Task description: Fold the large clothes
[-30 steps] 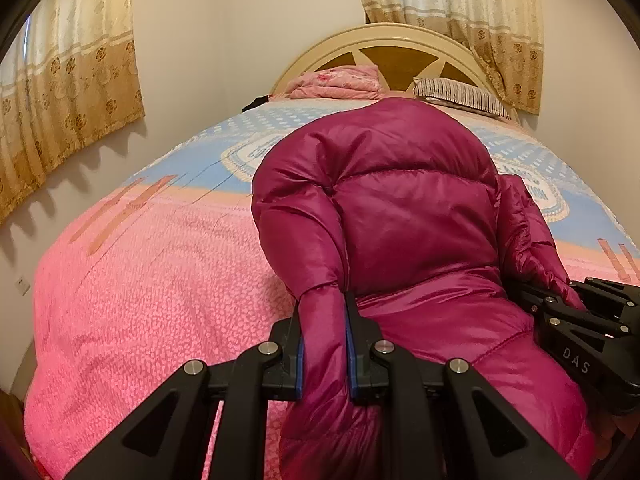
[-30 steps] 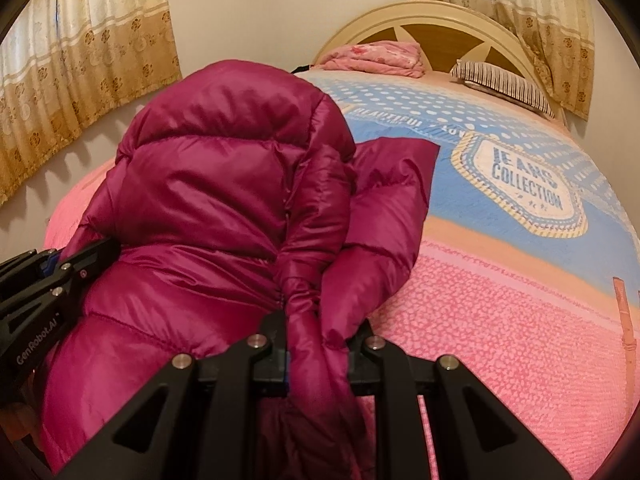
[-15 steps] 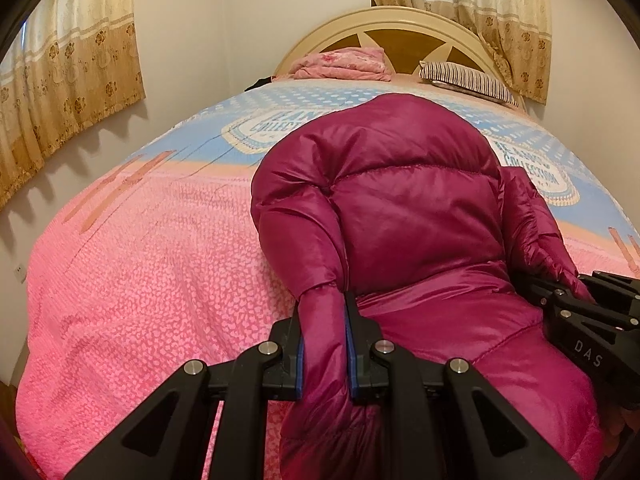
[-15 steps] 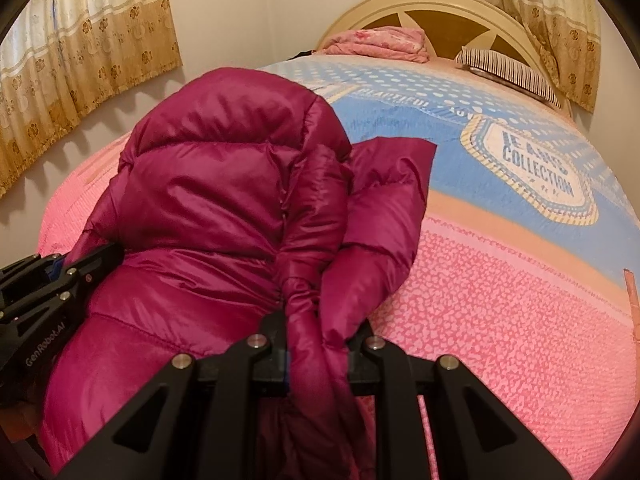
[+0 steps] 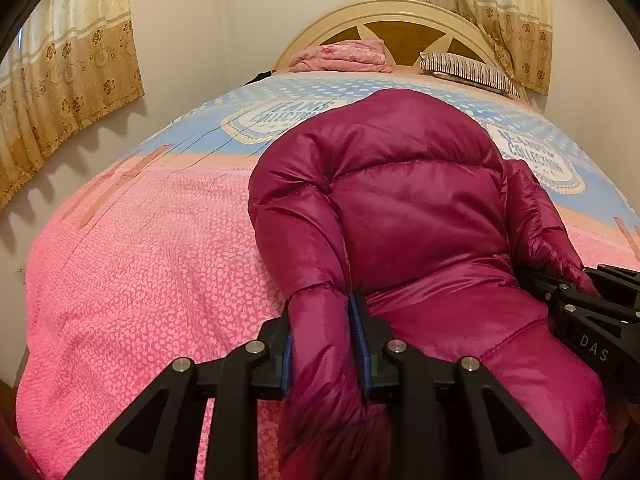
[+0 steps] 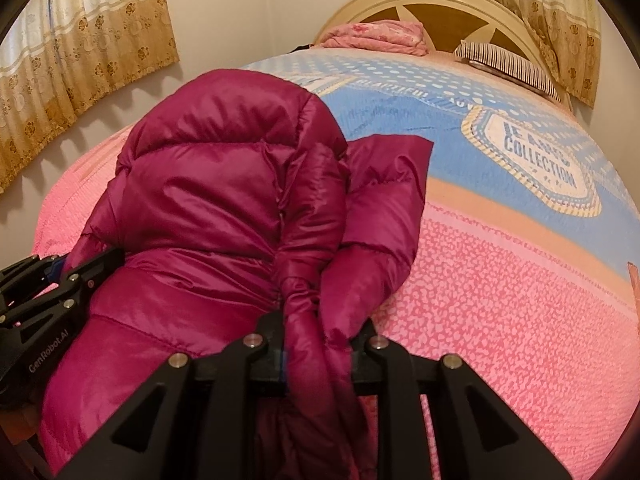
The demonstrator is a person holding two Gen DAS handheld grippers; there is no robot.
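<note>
A shiny magenta puffer jacket [image 5: 412, 216] lies on the bed, its far end toward the headboard; it also shows in the right wrist view [image 6: 208, 192]. My left gripper [image 5: 322, 344] is shut on the jacket's left edge near the bed's foot. My right gripper [image 6: 318, 344] is shut on a bunched fold at the jacket's right edge, with a sleeve [image 6: 380, 208] spread beside it. Each gripper shows at the side of the other's view.
The bed has a pink and blue cover [image 5: 132, 264] and a cream headboard [image 5: 400, 12]. A folded pink blanket [image 5: 344, 56] and a striped pillow [image 5: 468, 68] lie at the head. Curtains [image 5: 68, 64] hang on the left wall.
Both grippers, still shut on the jacket, have moved forward and lower toward the bed; the jacket's far end has slid toward the headboard.
</note>
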